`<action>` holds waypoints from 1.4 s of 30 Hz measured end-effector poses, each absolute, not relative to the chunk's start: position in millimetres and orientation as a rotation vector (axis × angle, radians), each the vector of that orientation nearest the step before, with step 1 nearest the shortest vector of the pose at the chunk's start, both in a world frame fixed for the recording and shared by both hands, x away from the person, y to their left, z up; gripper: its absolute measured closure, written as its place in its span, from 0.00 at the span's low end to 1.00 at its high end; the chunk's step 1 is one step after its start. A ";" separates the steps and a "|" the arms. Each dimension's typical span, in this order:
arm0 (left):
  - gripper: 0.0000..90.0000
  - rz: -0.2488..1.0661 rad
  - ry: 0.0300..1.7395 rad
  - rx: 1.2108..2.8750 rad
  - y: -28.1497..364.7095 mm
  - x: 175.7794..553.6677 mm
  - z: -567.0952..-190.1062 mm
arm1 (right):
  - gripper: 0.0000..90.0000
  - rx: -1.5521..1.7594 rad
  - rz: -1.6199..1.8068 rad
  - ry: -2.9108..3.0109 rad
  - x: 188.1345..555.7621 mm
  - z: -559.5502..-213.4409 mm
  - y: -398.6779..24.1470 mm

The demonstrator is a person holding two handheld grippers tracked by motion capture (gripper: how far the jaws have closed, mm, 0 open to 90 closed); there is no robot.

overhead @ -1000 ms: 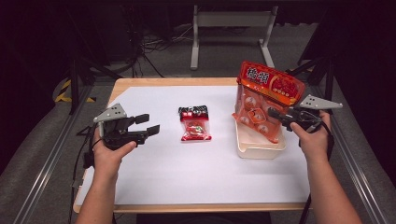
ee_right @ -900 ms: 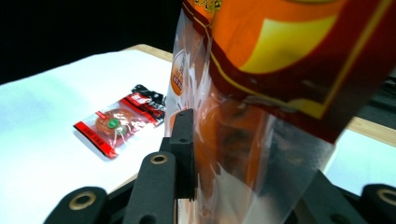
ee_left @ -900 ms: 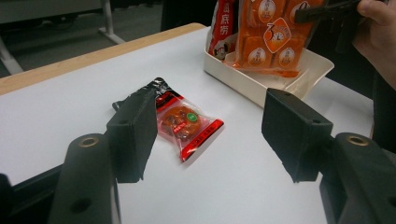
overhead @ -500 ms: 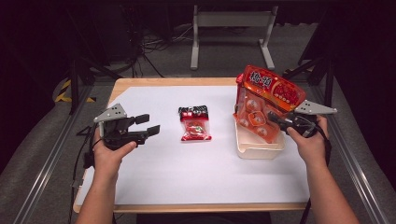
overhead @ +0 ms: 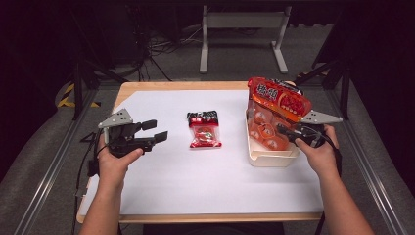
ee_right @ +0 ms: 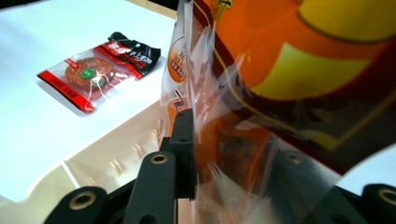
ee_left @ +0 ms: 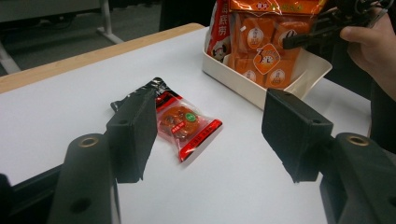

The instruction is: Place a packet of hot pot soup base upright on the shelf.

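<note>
One white-covered table (overhead: 195,196) in dark room

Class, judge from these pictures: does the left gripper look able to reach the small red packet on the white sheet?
Probably yes: the left gripper is open, aimed at the small red packet, with bare sheet between them.

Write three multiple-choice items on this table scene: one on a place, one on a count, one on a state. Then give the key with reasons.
1. Where does the small red snack packet lie?
A. in the tray
B. flat on the white sheet
C. in the left gripper

2. How many snack packs are on the table?
A. two
B. four
C. five

3. How is the left gripper?
A. shut on the packet
B. open, holding nothing
C. shut on the tray

Key: B, it lies left of the cream tray; A, that packet plus the big orange bag; B, its fingers stand apart above bare sheet, while the right gripper grips the bag.
</note>
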State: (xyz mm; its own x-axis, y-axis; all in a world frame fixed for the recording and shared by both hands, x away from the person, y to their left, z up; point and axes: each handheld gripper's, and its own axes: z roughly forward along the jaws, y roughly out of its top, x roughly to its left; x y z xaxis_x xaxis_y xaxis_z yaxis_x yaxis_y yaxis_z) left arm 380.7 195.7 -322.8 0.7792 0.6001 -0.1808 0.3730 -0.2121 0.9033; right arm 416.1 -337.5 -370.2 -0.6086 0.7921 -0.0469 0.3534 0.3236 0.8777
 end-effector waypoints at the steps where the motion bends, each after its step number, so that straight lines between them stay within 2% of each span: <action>1: 0.41 0.250 0.744 1.838 195.5 381.5 -323.0 | 0.78 1.008 1.228 2.120 416.1 -370.2 -337.5; 6: 0.41 0.246 0.750 1.845 193.2 382.9 -324.3 | 0.77 1.051 1.274 2.114 418.3 -373.8 -345.5; 10: 0.41 0.251 0.754 1.855 193.4 384.4 -325.1 | 0.67 1.086 1.269 2.102 419.6 -373.4 -348.6; 16: 0.39 0.252 0.767 1.860 192.1 385.3 -326.1 | 0.41 1.090 1.295 2.054 414.0 -367.1 -352.7; 21: 0.39 0.247 0.778 1.857 190.8 388.5 -327.2 | 0.32 1.090 1.311 2.028 405.7 -361.1 -359.0; 27: 0.39 0.257 0.764 1.866 185.9 395.1 -330.0 | 0.28 1.089 1.308 2.021 393.7 -353.3 -363.4; 35: 0.38 0.261 0.769 1.889 173.8 406.8 -334.9 | 0.27 1.068 1.278 2.007 376.8 -345.0 -364.8; 42: 0.41 0.272 0.763 1.921 164.0 417.0 -340.4 | 0.28 1.049 1.265 1.988 359.0 -334.9 -367.6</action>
